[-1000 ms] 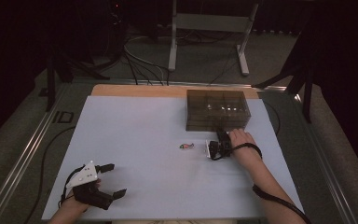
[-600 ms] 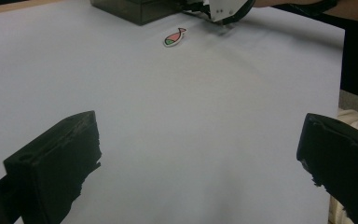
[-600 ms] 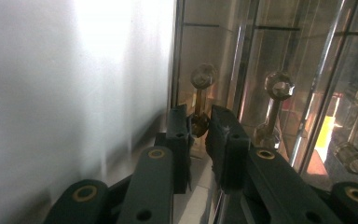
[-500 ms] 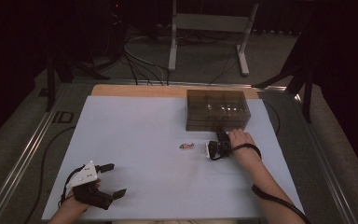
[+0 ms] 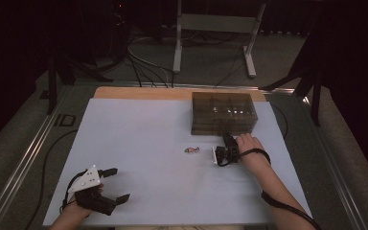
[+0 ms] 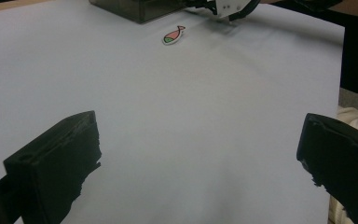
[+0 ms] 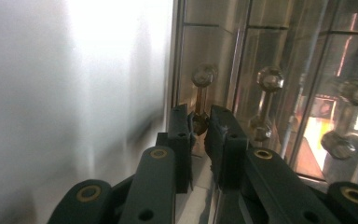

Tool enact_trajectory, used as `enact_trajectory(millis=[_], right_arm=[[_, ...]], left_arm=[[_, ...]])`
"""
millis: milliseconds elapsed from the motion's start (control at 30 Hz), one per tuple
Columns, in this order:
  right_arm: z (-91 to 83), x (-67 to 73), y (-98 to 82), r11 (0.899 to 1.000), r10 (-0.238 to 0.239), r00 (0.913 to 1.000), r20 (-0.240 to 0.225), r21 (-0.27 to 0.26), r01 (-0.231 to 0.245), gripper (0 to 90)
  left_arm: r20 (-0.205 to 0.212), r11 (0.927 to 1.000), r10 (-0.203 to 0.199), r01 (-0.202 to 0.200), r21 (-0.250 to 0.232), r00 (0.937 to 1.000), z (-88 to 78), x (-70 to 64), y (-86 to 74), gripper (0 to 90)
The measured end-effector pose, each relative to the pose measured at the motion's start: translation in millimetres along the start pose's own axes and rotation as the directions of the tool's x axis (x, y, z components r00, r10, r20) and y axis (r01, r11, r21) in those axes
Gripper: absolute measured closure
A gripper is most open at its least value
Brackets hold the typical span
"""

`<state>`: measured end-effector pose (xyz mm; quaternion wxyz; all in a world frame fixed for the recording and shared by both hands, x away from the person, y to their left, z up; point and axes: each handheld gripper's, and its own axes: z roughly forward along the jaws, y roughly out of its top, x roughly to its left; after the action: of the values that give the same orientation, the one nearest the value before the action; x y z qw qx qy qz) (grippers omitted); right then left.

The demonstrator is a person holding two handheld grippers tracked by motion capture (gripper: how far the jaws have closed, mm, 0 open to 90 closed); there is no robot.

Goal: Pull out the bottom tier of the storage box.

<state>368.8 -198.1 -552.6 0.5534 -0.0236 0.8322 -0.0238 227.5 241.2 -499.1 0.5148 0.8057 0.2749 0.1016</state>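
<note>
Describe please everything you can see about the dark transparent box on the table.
The box is smoky see-through plastic, low and rectangular, divided inside into compartments. It stands flat at the far right of the white table cover. Its front carries small clear faceted knobs, as on drawers. The right gripper has its jaws nearly closed around one knob.

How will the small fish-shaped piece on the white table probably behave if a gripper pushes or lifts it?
The fish piece lies flat and looks thin, so it would probably slide, not roll. It seems very light. With so little edge showing, jaws may struggle to catch it off the table.
</note>
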Motion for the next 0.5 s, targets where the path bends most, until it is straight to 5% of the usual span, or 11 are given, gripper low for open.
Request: enact_trajectory(millis=[500], right_arm=[[-13.9, 5.9, -2.4, 1.0, -0.014, 0.9999, -0.004, -0.019, 0.014, 79.6]], left_arm=[[0.0, 1.0, 0.001, -0.001, 0.001, 1.0, -0.1, 0.2, 0.0, 0.0]])
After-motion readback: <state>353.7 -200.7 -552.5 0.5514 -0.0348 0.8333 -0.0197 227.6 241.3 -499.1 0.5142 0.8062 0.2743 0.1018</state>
